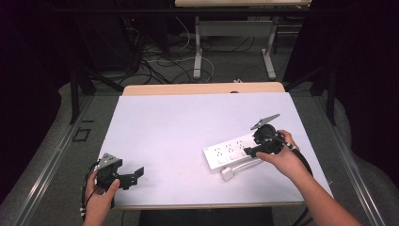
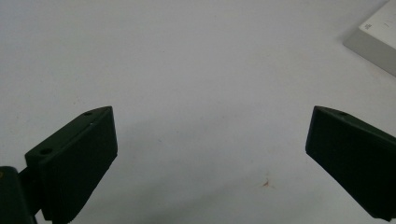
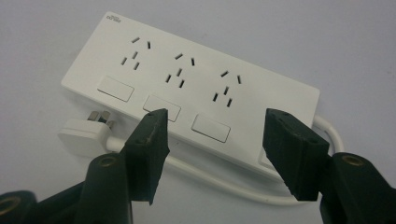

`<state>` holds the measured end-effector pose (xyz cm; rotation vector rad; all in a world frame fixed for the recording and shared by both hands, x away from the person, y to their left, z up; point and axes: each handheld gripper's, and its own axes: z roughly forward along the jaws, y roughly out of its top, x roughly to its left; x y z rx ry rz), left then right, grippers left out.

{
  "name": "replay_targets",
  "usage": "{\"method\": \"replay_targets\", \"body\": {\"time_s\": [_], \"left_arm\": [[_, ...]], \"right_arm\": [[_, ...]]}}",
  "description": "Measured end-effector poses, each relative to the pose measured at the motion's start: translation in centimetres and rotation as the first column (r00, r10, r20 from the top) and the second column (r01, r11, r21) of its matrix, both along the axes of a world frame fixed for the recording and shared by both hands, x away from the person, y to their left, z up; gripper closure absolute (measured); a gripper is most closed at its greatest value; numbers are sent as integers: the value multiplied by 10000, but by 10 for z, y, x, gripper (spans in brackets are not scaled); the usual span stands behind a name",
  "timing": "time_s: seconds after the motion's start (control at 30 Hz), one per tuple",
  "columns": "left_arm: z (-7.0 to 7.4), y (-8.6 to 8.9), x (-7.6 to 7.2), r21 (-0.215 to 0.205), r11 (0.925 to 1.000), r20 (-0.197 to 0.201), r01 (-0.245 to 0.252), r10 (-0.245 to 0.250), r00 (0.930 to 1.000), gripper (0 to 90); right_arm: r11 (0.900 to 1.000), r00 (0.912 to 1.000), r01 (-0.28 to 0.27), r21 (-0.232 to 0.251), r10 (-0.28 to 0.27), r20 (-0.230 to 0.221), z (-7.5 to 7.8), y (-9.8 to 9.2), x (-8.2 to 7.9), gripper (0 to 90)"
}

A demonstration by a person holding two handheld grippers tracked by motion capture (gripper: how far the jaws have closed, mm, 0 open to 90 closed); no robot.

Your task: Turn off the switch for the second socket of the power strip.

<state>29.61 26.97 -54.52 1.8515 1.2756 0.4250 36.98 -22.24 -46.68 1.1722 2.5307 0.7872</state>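
Observation:
A white power strip (image 1: 229, 152) with three sockets and three rocker switches lies on the white table cover (image 1: 179, 127) at the right. Its white cable (image 3: 210, 179) loops along the near side and ends in a plug (image 1: 227, 174) lying loose on the cover. A hand holds my right gripper (image 1: 251, 151) at the strip's right end. In the right gripper view the strip (image 3: 196, 88) and plug (image 3: 81, 135) lie just beyond that gripper (image 3: 212, 154), whose jaws stand apart with nothing pressed between them. My left gripper (image 1: 137, 173) rests open near the front left, over bare cover (image 2: 210, 154).
A corner of the strip (image 2: 378, 42) shows at the top right of the left gripper view. The table's wooden far edge (image 1: 202, 88) borders the cover. Beyond it are floor cables (image 1: 160, 66) and the legs of another table (image 1: 198, 52).

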Motion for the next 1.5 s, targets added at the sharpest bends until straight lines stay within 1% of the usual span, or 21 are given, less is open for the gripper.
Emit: {"method": "replay_targets", "body": {"time_s": [0.1, 0.2, 0.3, 0.33, 0.37, 0.67, 0.7, 0.73, 0.77, 0.83, 0.87, 0.9, 0.97, 1.0, 1.03, 1.2, 1.3, 1.33, 1.37, 1.47, 1.5], "left_arm": [[0, 0, 0, -8, 10000, 17, -8, 8, 10000, 23], [-1, -1, 0, -56, 10000, 114, -76, 76, 9999, 22], [0, 0, 0, -30, 10000, 37, -18, 18, 10000, 22], [-1, -1, 0, -56, 10000, 109, -73, 74, 9999, 23], [-1, -1, 0, -49, 10000, 97, -68, 68, 9999, 23], [0, 0, 0, -30, 10000, 3, 4, -4, 10000, 23], [0, 0, 0, -26, 10000, -6, 10, -10, 10000, 23], [-1, -1, 0, -50, 10000, 47, -27, 27, 10000, 23], [-1, -1, 0, -56, 10000, 74, -53, 54, 10000, 23], [0, 0, 0, -29, 10000, -75, 76, -76, 9999, 24], [0, 0, 0, -32, 10000, -72, 74, -74, 9999, 23], [0, 0, 0, -32, 10000, -80, 77, -77, 9999, 24], [0, 0, 0, -30, 10000, -86, 77, -77, 9999, 24], [0, 0, 0, -30, 10000, -86, 77, -77, 9999, 24], [0, 0, 0, -29, 10000, -106, 72, -72, 9999, 24], [0, 0, 0, -37, 10000, -105, 72, -72, 9999, 24], [0, 0, 0, -27, 10000, -112, 77, -77, 9999, 24], [0, 0, 0, -18, 10000, -119, 85, -86, 9999, 24], [0, 0, 0, -18, 10000, -119, 85, -86, 9999, 24], [0, 0, 1, -11, 10000, -104, 82, -83, 9999, 24], [0, 0, 1, -14, 10000, -105, 77, -77, 9999, 24]], "right_arm": [[10000, 9999, 56, -53, -56, 88, -1, 3, 2, 412], [9997, 9998, -115, -197, 112, -173, 0, 5, 3, 412], [9996, 9997, -260, -128, 260, -44, -3, 8, 7, 420], [9998, 9999, -44, -168, 42, -127, -3, 10, 6, 426], [9997, 9996, -204, -114, 202, -188, -4, 11, 7, 432], [9991, 9992, -190, -385, 176, -367, -9, 17, 12, 473], [9981, 9976, -408, -452, 382, -575, -8, 17, 13, 481], [9988, 9984, -301, -387, 282, -490, -9, 18, 13, 498], [9985, 9976, -236, -488, 204, -655, -9, 18, 14, 507], [9984, 9969, -334, -451, 301, -727, -11, 20, 15, 513], [9995, 9984, -277, -142, 269, -497, -14, 21, 15, 522], [9983, 9972, -255, -530, 217, -720, -12, 21, 15, 538], [9996, 9978, -217, -166, 206, -623, -17, 22, 16, 548], [9997, 9990, -231, 108, 235, -389, -20, 23, 17, 556], [9989, 9965, -300, -348, 272, -790, -17, 24, 17, 559], [9984, 9939, -232, -522, 175, -1087, -20, 27, 18, 590], [9986, 9929, -157, -509, 95, -1186, -21, 30, 19, 619], [9995, 9933, -69, -314, 33, -1158, -23, 31, 19, 625], [9974, 9869, 5, -715, -120, -1608, -20, 32, 18, 632], [9996, 9928, 78, -273, -110, -1195, -27, 34, 20, 647], [9985, 9887, 197, -501, -269, -1476, -25, 35, 19, 654]]}}
